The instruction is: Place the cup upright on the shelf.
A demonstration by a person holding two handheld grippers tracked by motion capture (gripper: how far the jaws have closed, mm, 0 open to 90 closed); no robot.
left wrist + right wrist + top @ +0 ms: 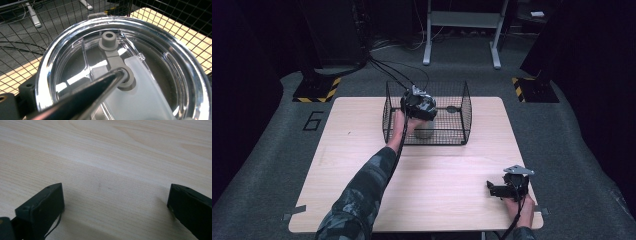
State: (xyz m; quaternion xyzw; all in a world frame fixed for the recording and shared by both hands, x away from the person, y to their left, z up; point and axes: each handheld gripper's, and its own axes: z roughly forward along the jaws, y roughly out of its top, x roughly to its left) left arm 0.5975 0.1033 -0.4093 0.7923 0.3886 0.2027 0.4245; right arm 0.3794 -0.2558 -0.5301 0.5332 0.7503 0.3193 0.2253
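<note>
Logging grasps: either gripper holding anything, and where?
Left gripper: over the tumbler's clear lid inside the wire basket; hold cannot be told. Right gripper: open, nothing.

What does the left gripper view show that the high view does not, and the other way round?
Left gripper view: the cup's clear lid close up, with its grey stopper and a dark metal rod lying across it.

High view: the whole wooden table, both forearms, the left gripper over the wire basket, and the right gripper resting open near the table's near right corner.

Both: the basket's black mesh, the cup inside it, the table.
</note>
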